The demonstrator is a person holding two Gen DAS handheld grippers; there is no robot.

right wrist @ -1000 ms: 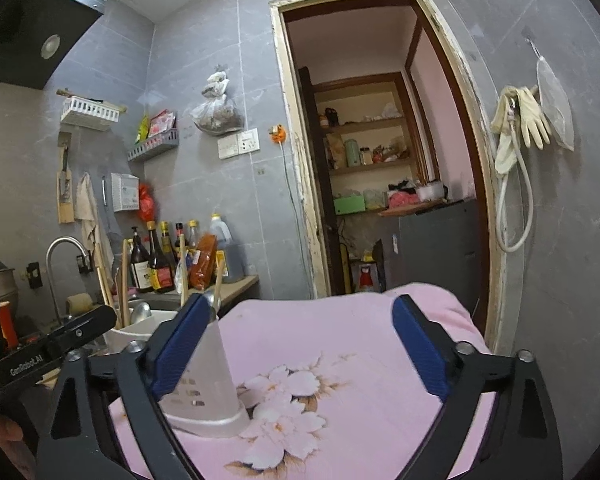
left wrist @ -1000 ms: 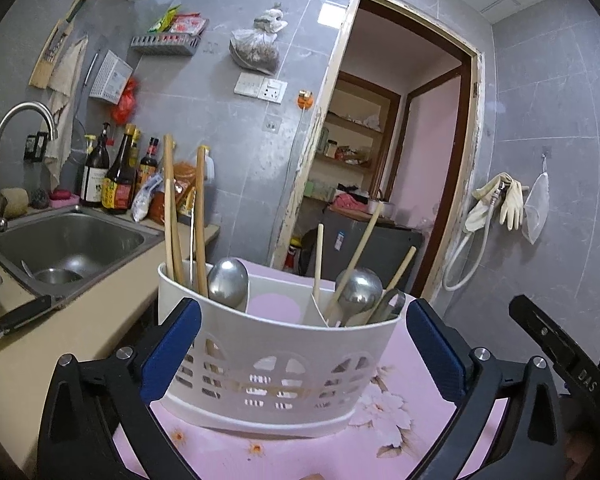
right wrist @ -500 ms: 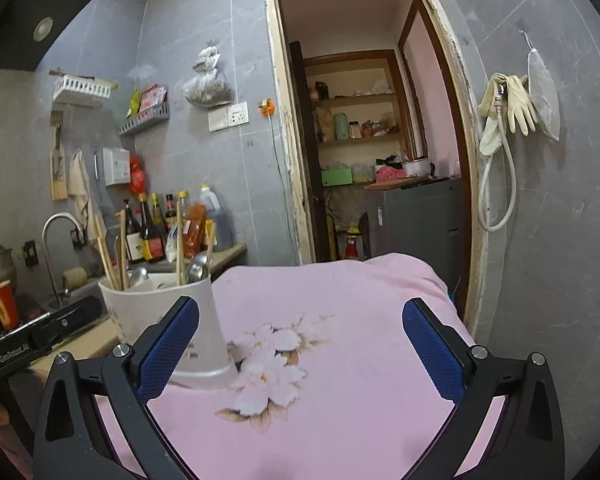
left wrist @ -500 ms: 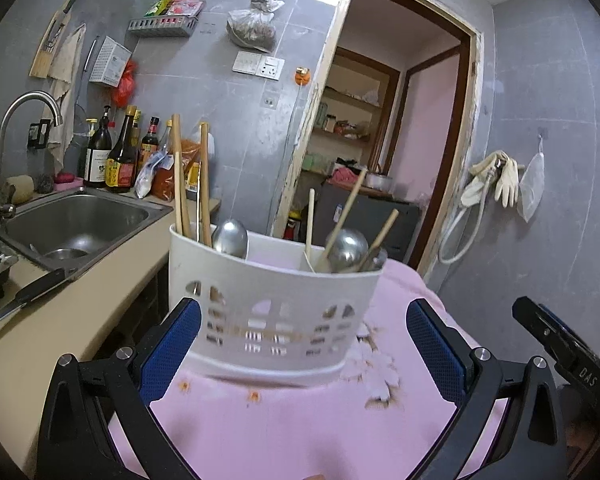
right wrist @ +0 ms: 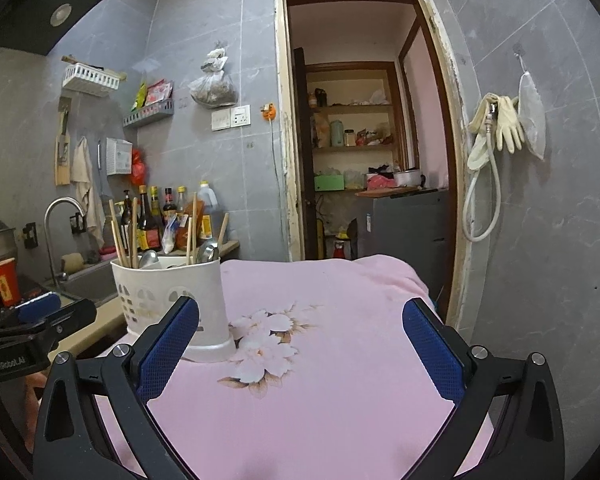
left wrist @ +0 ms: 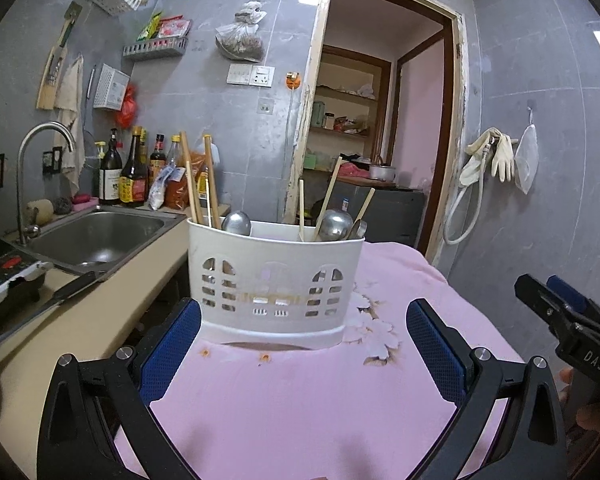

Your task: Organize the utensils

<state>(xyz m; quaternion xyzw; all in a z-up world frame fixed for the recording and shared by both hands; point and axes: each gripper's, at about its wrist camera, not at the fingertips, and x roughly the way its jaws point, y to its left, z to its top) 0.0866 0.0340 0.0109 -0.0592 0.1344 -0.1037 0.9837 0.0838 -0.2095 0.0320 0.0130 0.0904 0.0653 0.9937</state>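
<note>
A white slotted utensil holder point(left wrist: 275, 276) stands upright on the pink flowered cloth point(left wrist: 308, 392). Wooden chopsticks point(left wrist: 189, 178) and steel spoons point(left wrist: 236, 223) stick out of its compartments. My left gripper point(left wrist: 302, 344) is open, just in front of the holder, with nothing between its fingers. In the right wrist view the same holder point(right wrist: 168, 300) stands at the left of the cloth point(right wrist: 332, 380), with chopsticks point(right wrist: 118, 234) and spoons point(right wrist: 207, 250) in it. My right gripper point(right wrist: 300, 346) is open over bare cloth, to the right of the holder.
A steel sink point(left wrist: 96, 236) with a tap point(left wrist: 40, 148) lies to the left, with sauce bottles point(left wrist: 132, 176) behind it. A knife point(left wrist: 48, 300) lies on the beige counter point(left wrist: 80, 332). A doorway point(left wrist: 376, 136) opens behind the table. The right gripper's body point(left wrist: 568, 332) shows at the right edge.
Both grippers have drawn back from the holder. It now looks smaller and farther off in both views. The holder itself stays in place.
</note>
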